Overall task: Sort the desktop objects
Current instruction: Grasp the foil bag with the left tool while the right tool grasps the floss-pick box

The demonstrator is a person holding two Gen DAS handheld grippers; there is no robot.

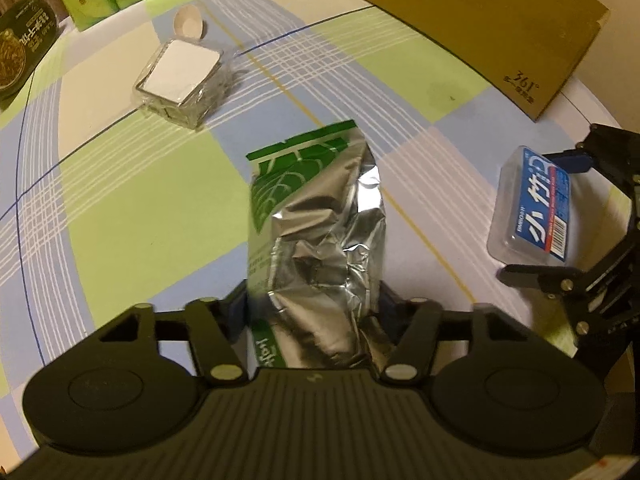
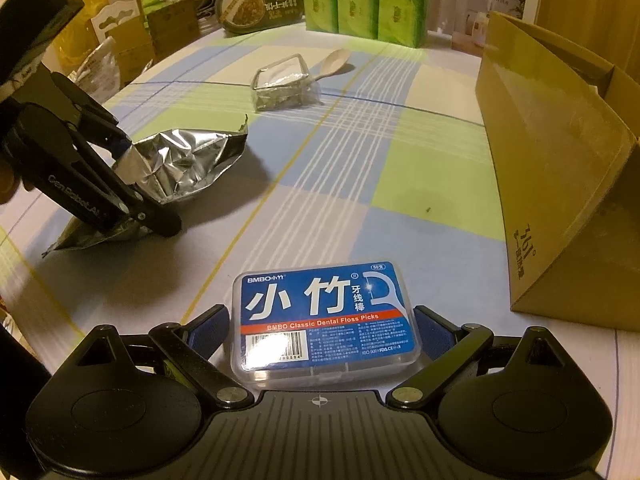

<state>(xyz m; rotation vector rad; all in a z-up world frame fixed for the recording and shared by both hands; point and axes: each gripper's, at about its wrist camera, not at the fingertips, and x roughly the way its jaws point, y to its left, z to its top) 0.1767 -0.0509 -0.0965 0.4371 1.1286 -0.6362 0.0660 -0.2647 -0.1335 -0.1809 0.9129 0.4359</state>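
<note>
Gripping a foil pouch [image 1: 316,236], the left gripper [image 1: 314,308] is closing its fingers; the right gripper [image 2: 322,330] is straddling a floss box [image 2: 324,320] loosely.

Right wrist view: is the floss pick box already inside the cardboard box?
No, the floss pick box sits between the right tool's fingers above the tablecloth, while the cardboard box stands apart to the right.
</note>
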